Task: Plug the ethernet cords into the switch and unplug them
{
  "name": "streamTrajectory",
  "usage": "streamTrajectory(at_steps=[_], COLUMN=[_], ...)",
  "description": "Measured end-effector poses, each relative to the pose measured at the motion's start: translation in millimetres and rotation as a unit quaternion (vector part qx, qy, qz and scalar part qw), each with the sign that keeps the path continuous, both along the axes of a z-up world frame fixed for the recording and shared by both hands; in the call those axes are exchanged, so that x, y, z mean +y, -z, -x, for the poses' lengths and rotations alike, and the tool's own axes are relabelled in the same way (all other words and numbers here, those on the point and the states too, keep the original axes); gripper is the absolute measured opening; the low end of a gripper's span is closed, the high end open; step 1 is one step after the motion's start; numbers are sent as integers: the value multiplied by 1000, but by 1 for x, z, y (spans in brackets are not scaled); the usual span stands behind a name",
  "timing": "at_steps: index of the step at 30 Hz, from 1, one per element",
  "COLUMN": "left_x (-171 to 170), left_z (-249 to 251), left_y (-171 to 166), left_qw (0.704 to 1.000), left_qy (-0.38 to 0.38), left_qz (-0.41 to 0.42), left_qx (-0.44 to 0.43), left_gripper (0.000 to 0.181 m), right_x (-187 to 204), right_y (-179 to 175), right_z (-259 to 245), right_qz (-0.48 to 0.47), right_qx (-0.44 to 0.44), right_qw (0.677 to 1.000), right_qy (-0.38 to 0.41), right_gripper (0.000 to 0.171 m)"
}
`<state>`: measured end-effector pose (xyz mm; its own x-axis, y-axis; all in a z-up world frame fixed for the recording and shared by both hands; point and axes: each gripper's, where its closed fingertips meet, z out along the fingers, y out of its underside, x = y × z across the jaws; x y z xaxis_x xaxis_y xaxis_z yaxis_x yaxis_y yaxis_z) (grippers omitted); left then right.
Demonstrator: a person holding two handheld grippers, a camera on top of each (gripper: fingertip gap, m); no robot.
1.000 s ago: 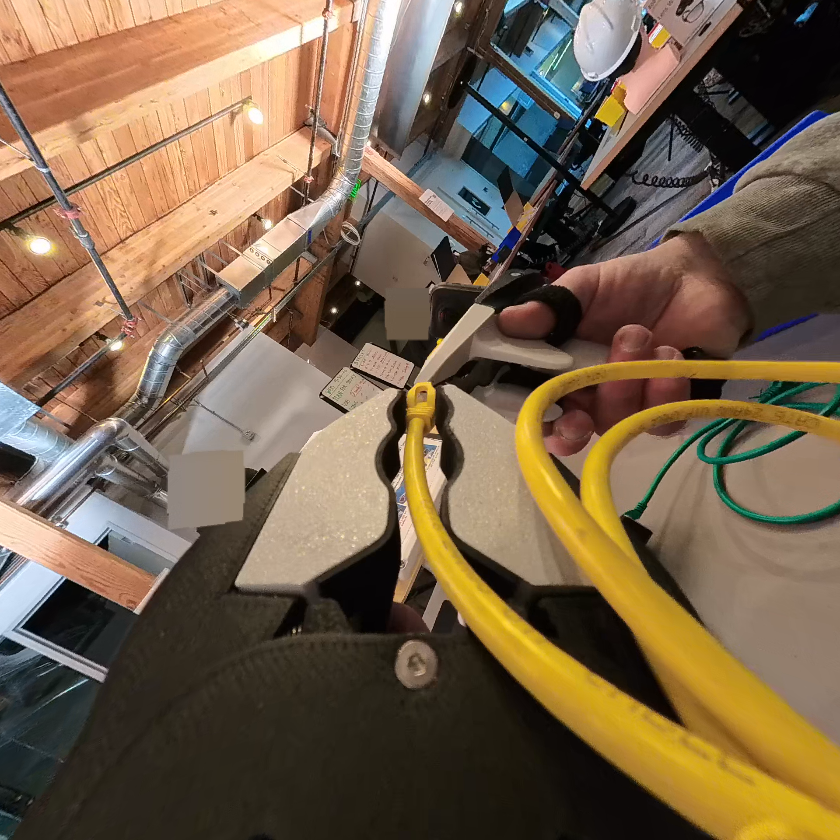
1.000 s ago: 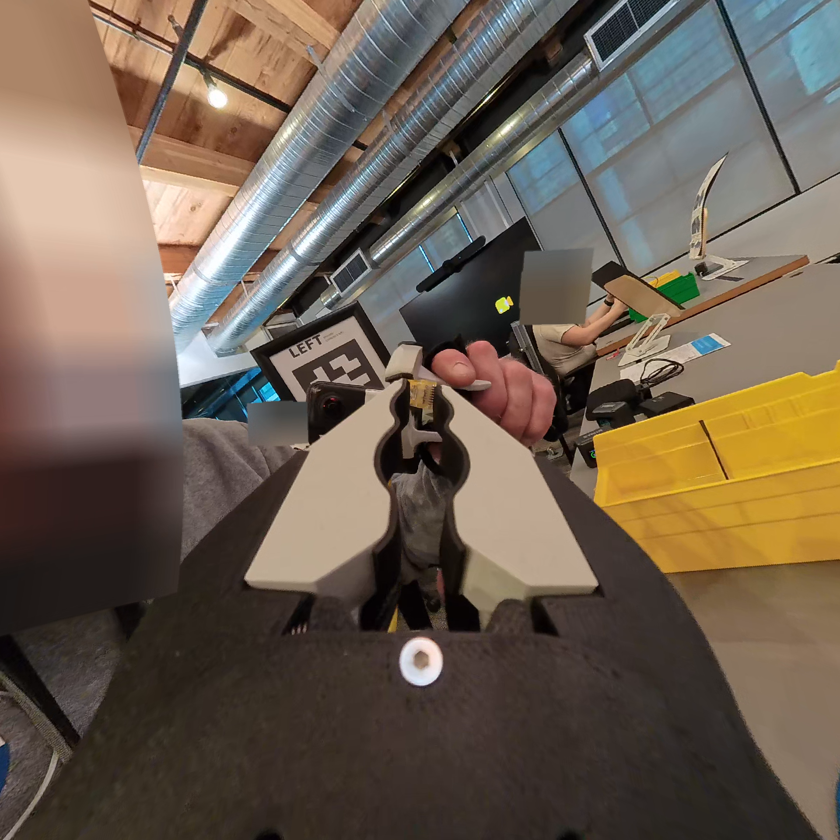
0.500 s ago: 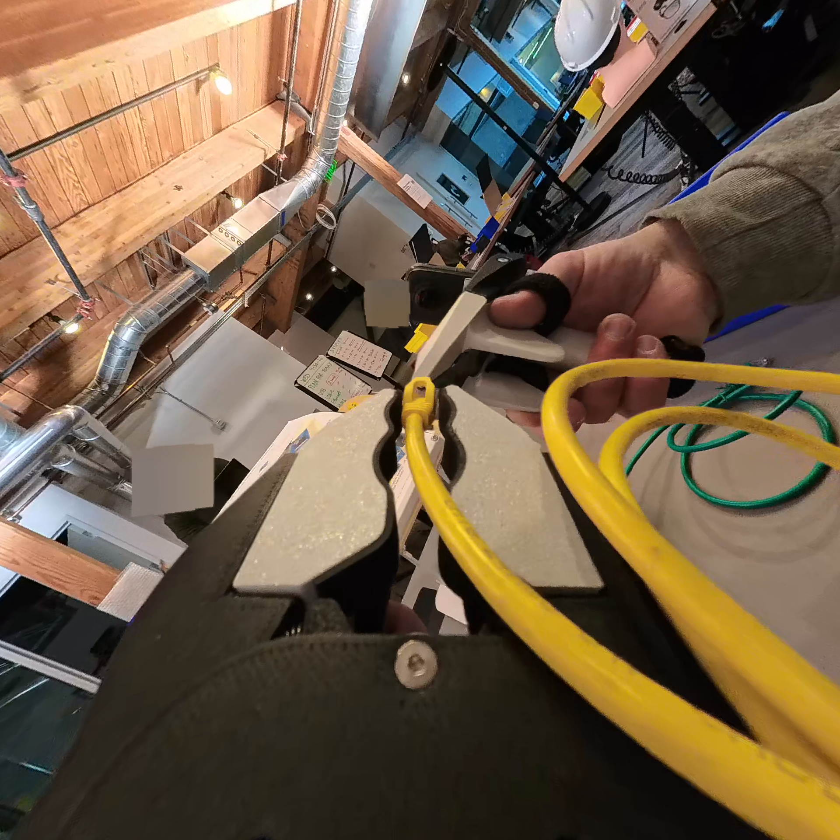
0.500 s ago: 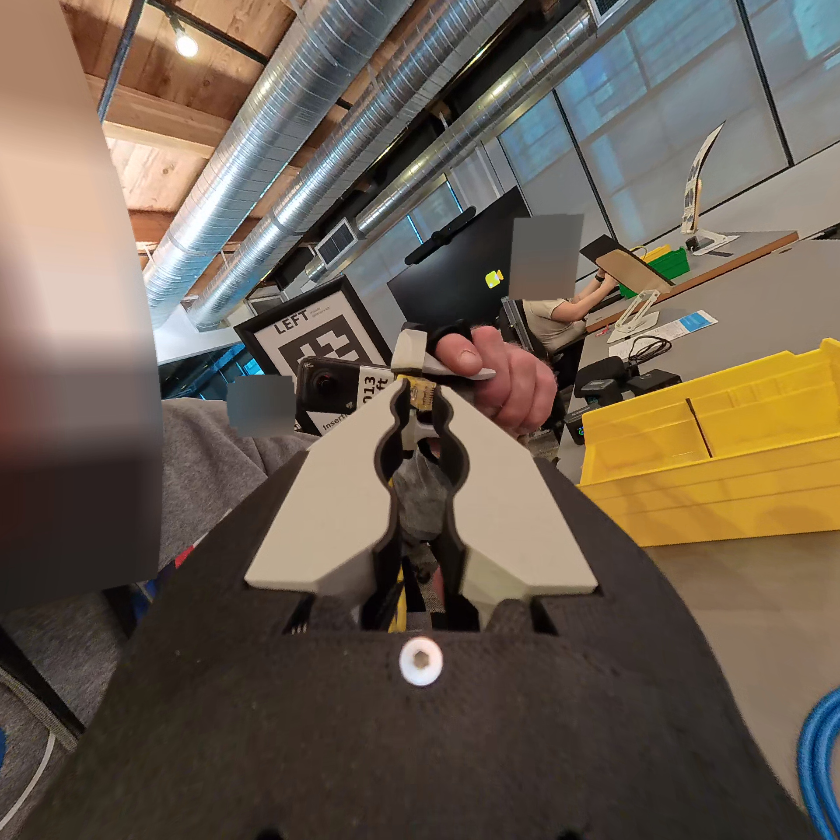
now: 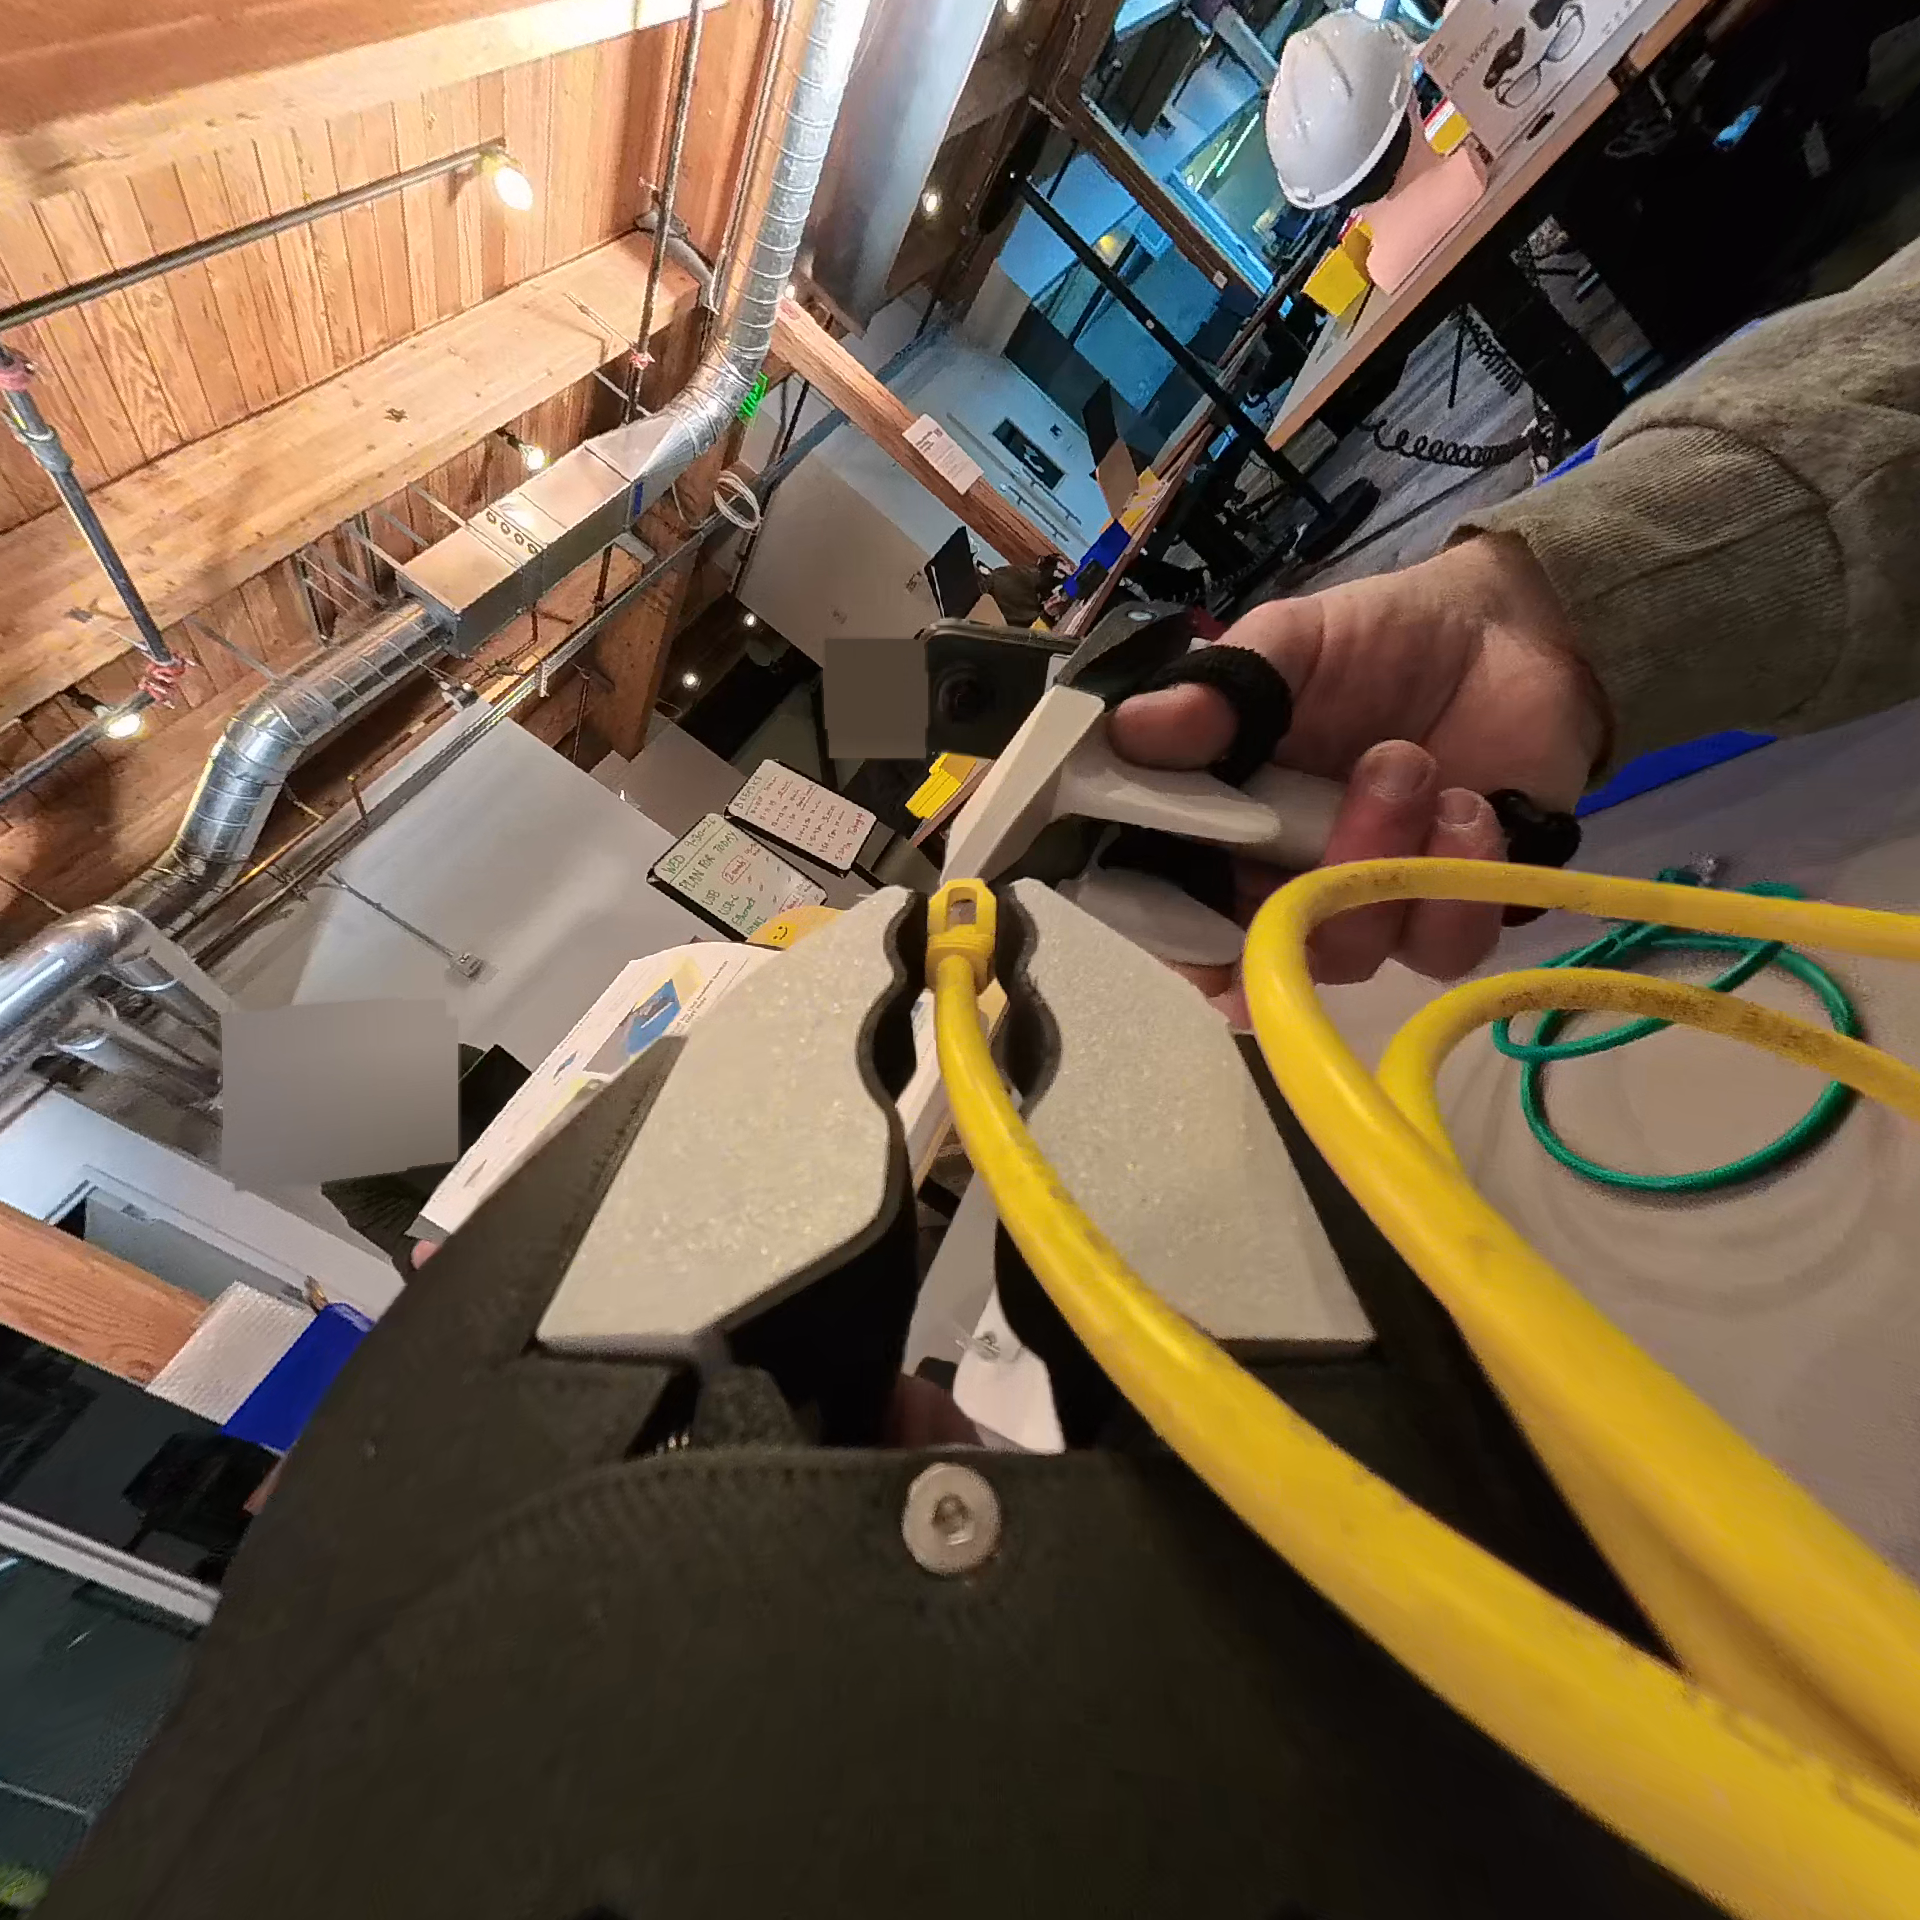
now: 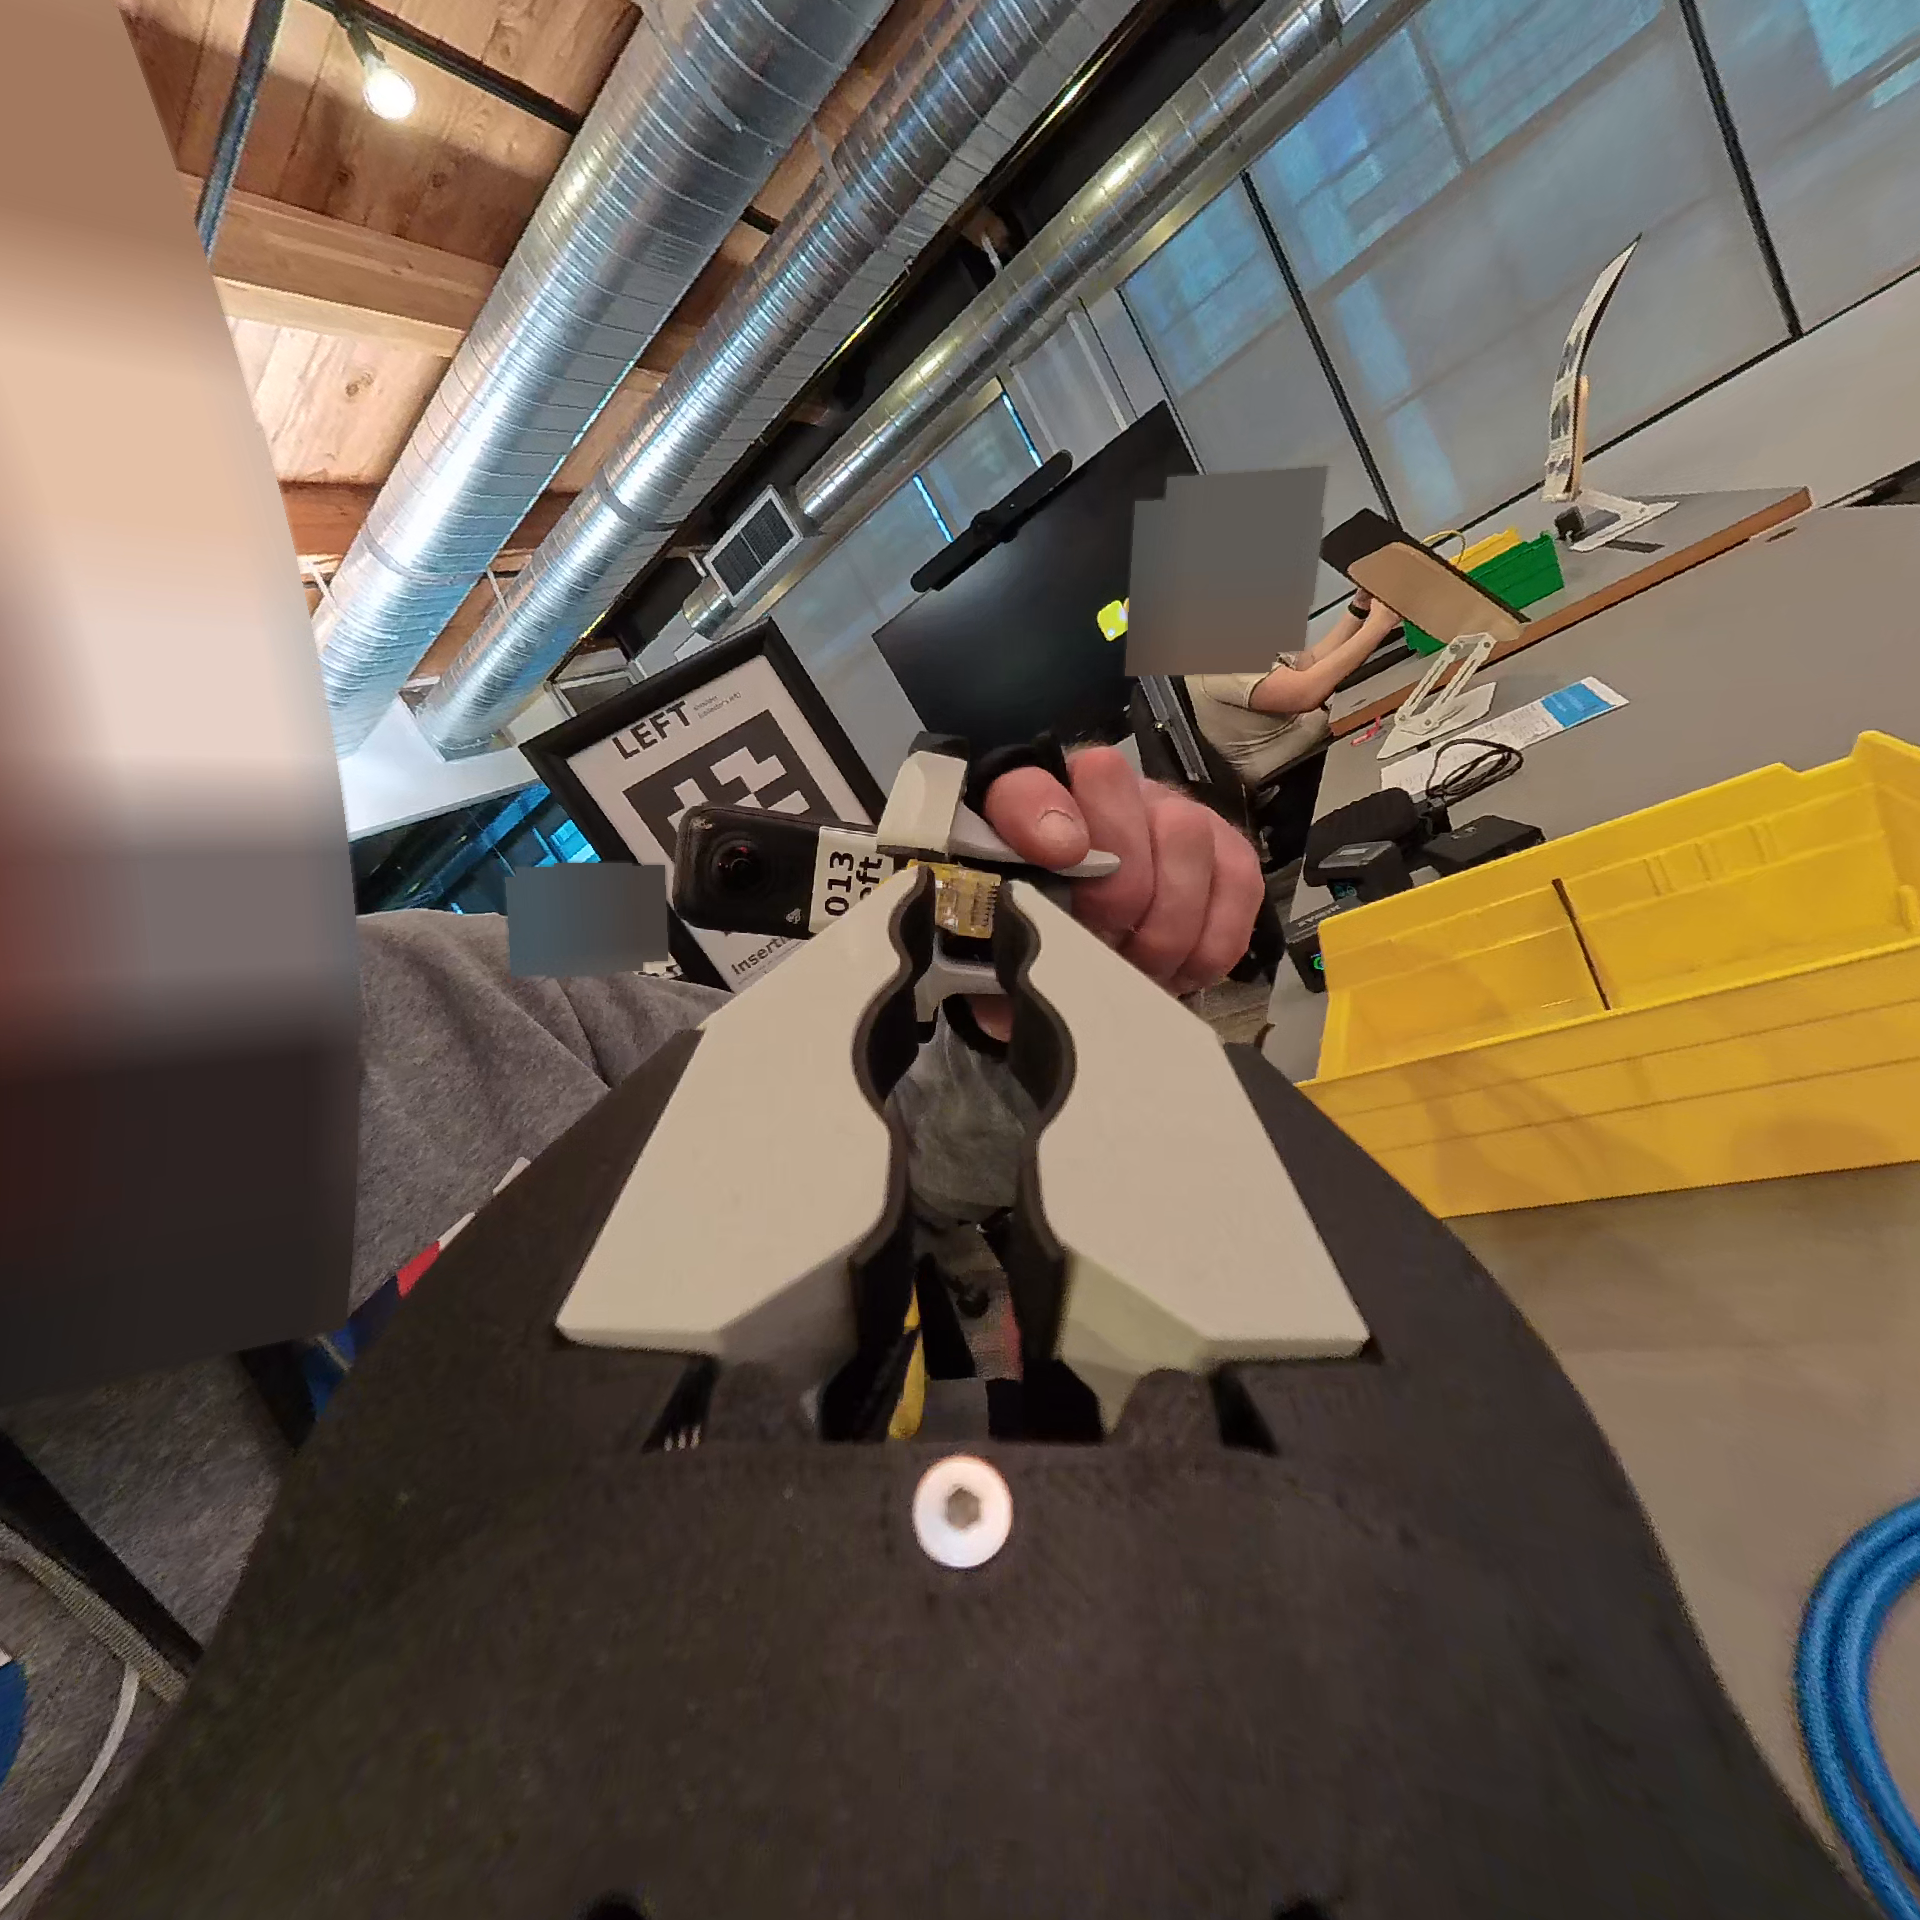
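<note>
Both claws are meeting up in mid-air. The left gripper (image 5: 961, 920) is pinching the yellow ethernet cord (image 5: 1174, 1340) right at its boot, tips closed on it, with the cord looping back past the right finger. The right gripper (image 6: 961, 894) is clamping the clear plug (image 6: 968, 902) between its tips. A green cord (image 5: 1683, 1049) is lying on the table (image 5: 1714, 1299).

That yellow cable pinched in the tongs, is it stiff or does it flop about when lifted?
Probably springy rather than limp: the yellow cable holds wide rounded loops instead of hanging straight. It looks light, since the left gripper carries it by a pinch near its end. Its smooth jacket might slide if pulled.
</note>
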<state>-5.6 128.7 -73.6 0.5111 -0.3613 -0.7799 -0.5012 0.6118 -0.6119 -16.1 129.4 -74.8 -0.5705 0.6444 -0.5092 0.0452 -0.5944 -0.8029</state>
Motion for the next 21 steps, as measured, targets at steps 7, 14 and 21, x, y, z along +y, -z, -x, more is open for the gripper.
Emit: streamTrajectory(at_steps=[7,14,21], left_x=[18,40,41], left_z=[20,49,49], left_y=[0,5,13], left_qw=[990,941,941], left_qy=[13,53,56], left_qz=[72,193,206], left_qx=[-117,-273,-261], left_gripper=[12,12,12], right_x=[39,60,94], right_y=[8,18,50], right_z=[-4,-11,-19], right_qz=[-1,-38,-205], right_qx=[-19,-44,-144], right_qw=[996,988,930], right_qy=[90,145,270], right_gripper=[31,30,39])
